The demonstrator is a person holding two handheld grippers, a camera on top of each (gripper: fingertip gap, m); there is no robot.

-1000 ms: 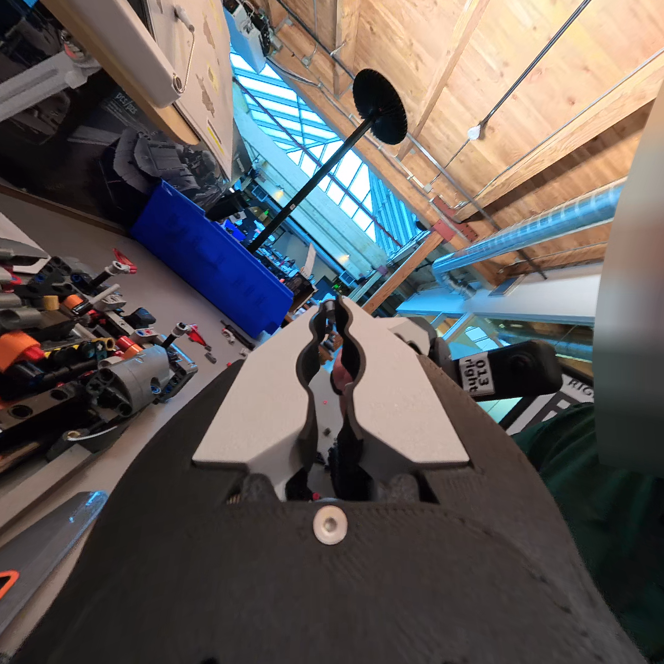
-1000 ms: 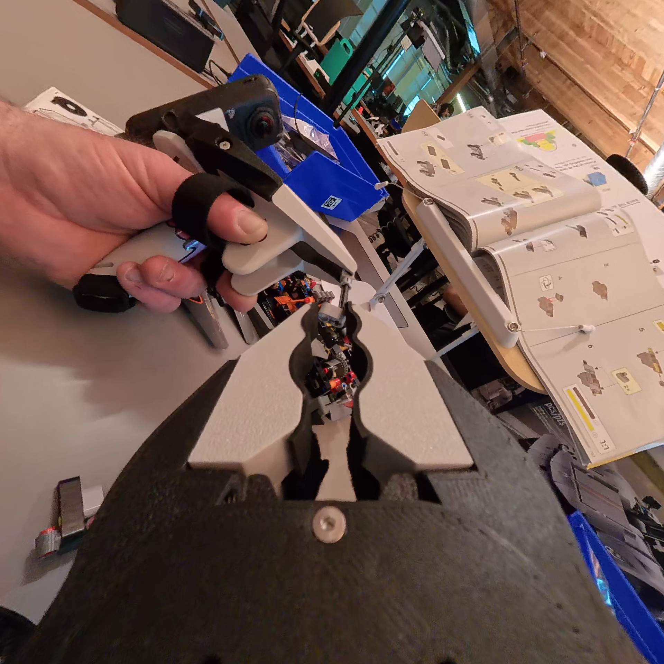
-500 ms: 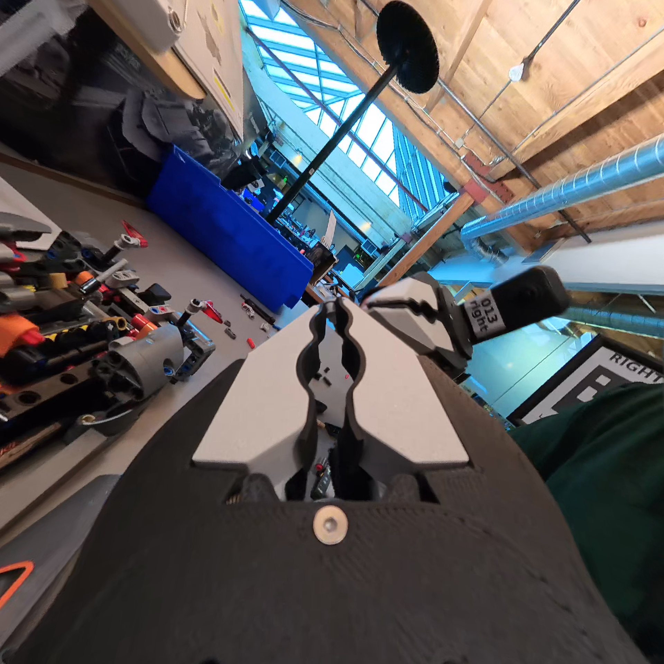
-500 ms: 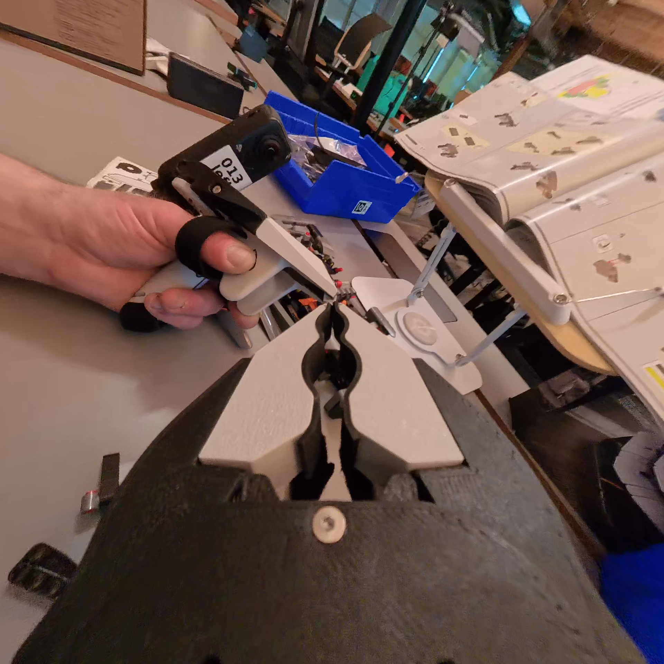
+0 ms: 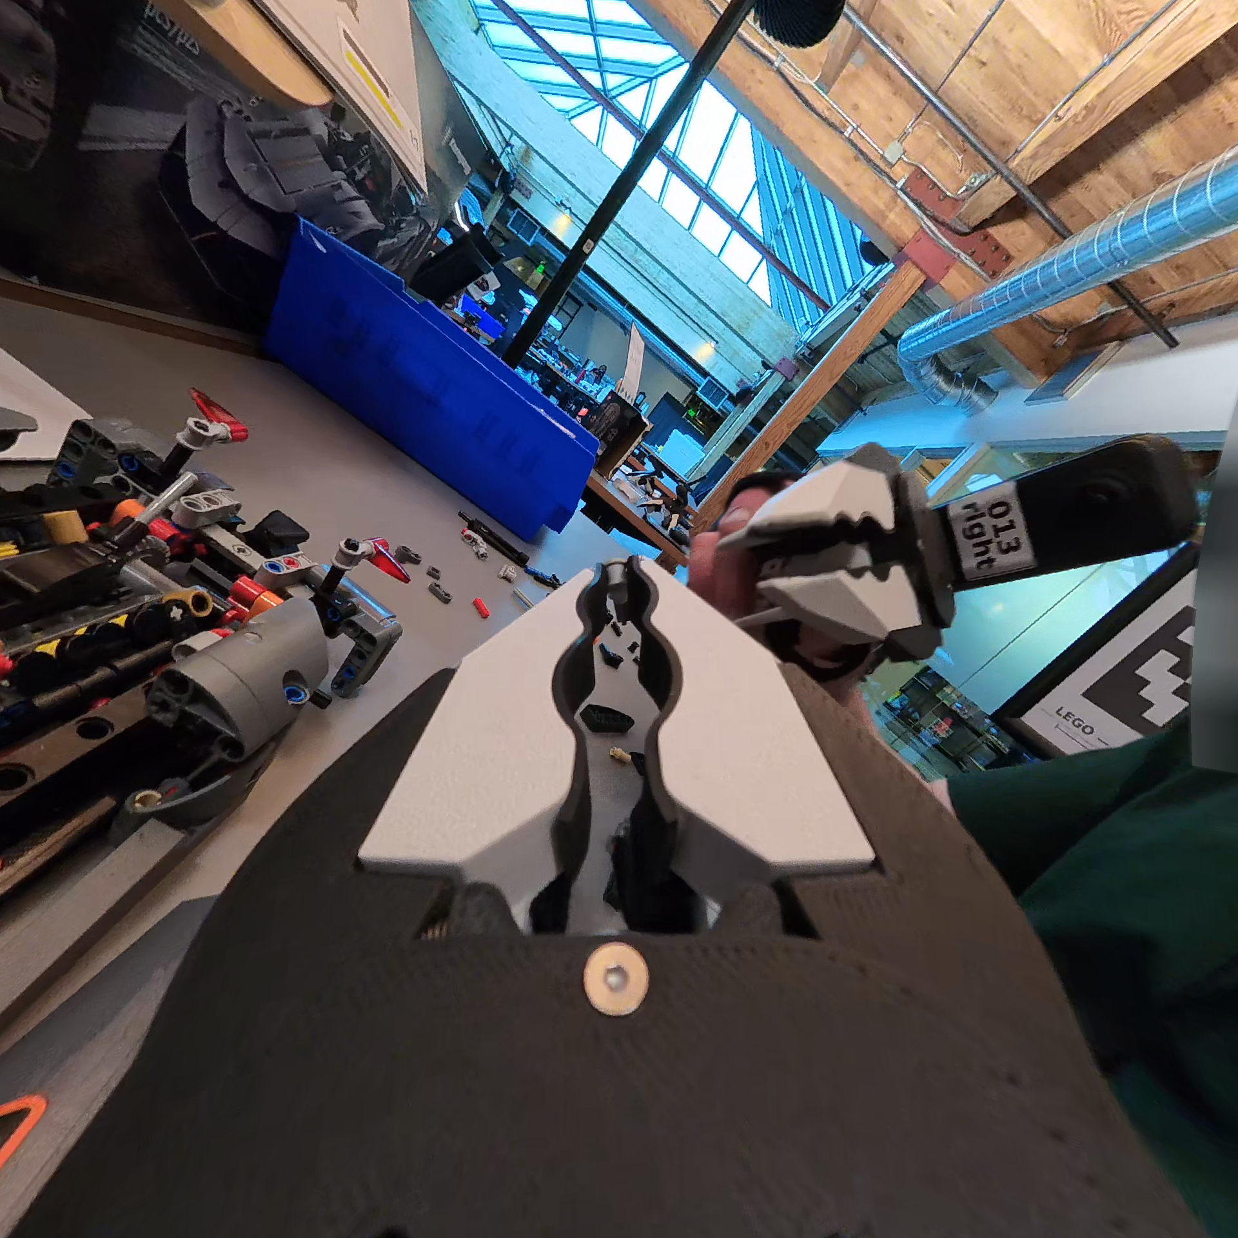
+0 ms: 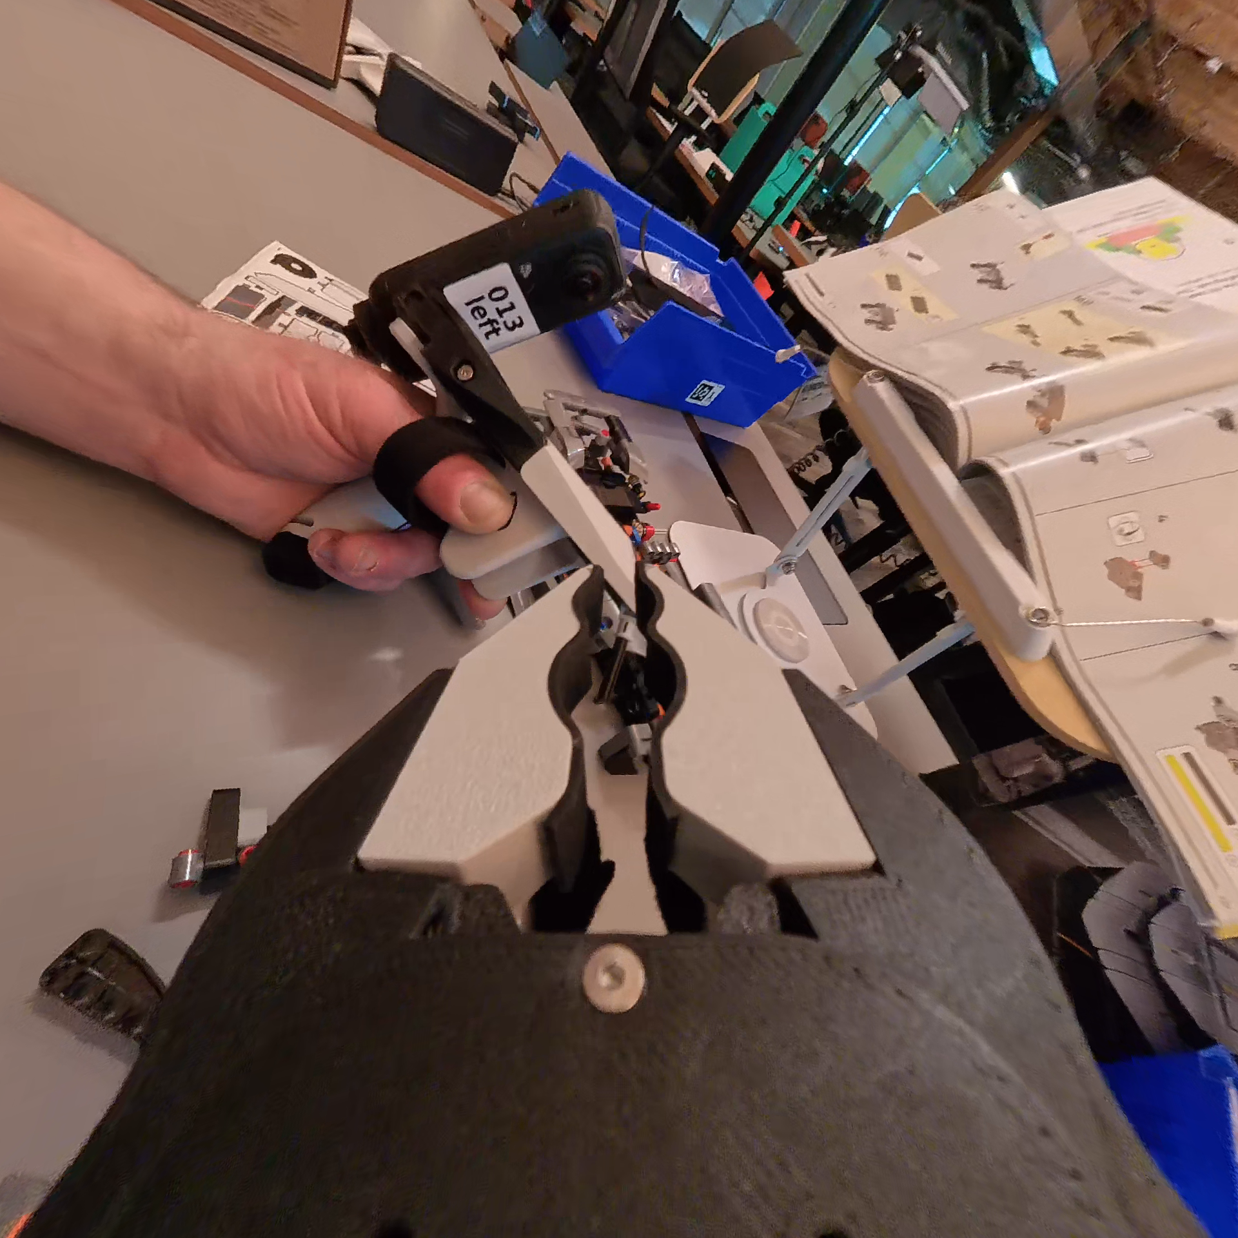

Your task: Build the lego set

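Note:
The partly built Lego model (image 5: 201, 670), grey and black with orange and red parts, lies on the grey table left of my left gripper (image 5: 620, 573). It also shows behind the left gripper in the right wrist view (image 6: 603, 469). My left gripper is shut on a small grey piece (image 5: 613, 579) at its tips. A hand (image 6: 268, 429) holds it, and its fingertip (image 6: 603, 536) points down in front of my right gripper (image 6: 620, 576). The right gripper's jaws stand close together with nothing visibly between them. It also shows in the left wrist view (image 5: 743, 559), just right of my left tips.
A blue bin (image 5: 429, 402) stands behind the model and also shows in the right wrist view (image 6: 670, 362). An open instruction book (image 6: 1072, 402) rests on a stand at the right. Small loose pieces (image 5: 469, 589) lie on the table, with more at the left (image 6: 214, 837). Only a small space, under 4 cm, lies between the two pairs of fingers.
Both grippers have tilted down toward the table. In the left wrist view the right gripper has come closer to my left tips. The tips stay near each other.

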